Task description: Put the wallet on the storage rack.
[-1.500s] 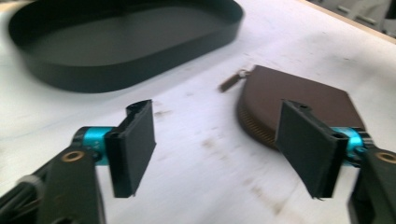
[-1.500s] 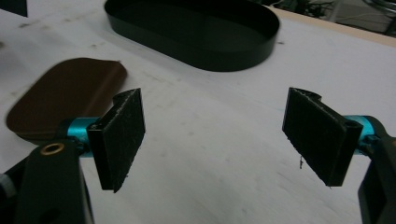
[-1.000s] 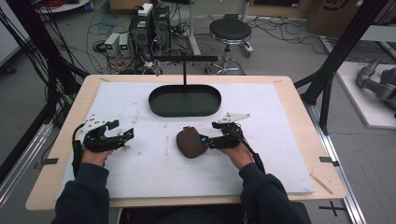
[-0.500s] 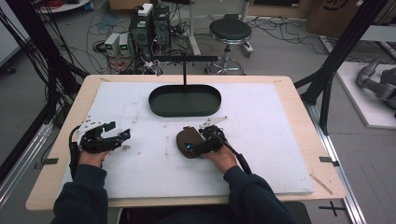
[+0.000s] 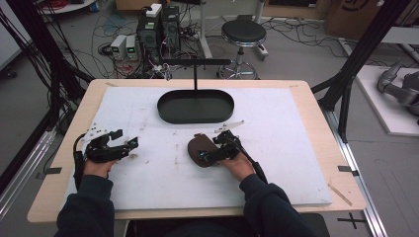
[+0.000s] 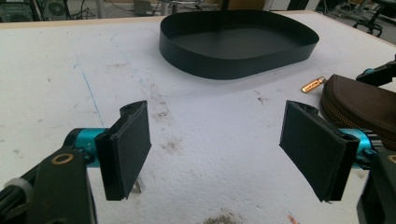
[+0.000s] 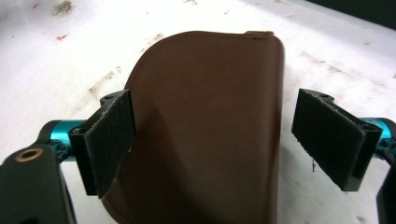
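The right gripper [image 7: 212,144] is hovering over a brown zippered leather pouch [image 7: 205,126] with its jaws spread wide, having just been opening, the pouch between them with no pad pressing on it. The pouch is lying flat on the white table mat [image 5: 296,128], near the black oval tray [image 5: 195,106]. The left gripper [image 6: 217,151] is resting well apart, jaws wide over bare mat.

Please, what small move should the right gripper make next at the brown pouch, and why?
Probably close the jaws. The right gripper stands open, its jaws having just been opening, with the brown pouch lying flat between them; the right pad is not yet touching it. Closing should grip it for lifting, perhaps toward the black tray.
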The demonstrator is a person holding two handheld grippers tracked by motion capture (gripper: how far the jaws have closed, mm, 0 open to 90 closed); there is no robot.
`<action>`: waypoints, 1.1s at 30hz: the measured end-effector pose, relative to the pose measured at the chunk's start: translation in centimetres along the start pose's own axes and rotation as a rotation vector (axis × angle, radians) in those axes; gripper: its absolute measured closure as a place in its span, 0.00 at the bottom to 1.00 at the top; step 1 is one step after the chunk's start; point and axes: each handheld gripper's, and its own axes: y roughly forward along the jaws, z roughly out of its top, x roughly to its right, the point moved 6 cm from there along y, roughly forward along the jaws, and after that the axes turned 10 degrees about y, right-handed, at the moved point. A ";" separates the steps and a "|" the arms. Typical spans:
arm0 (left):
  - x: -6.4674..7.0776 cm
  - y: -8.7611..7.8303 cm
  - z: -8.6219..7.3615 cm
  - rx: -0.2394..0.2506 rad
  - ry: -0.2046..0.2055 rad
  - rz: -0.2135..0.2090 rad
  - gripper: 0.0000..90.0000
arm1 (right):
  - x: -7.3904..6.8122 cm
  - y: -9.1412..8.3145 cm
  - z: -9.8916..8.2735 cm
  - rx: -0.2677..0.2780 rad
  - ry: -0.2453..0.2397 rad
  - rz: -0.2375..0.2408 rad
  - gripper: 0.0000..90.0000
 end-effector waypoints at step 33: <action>0.3 0.5 -0.1 -0.020 0.014 -0.004 0.28 | -0.9 -2.0 0.7 0.012 -0.052 0.121 0.67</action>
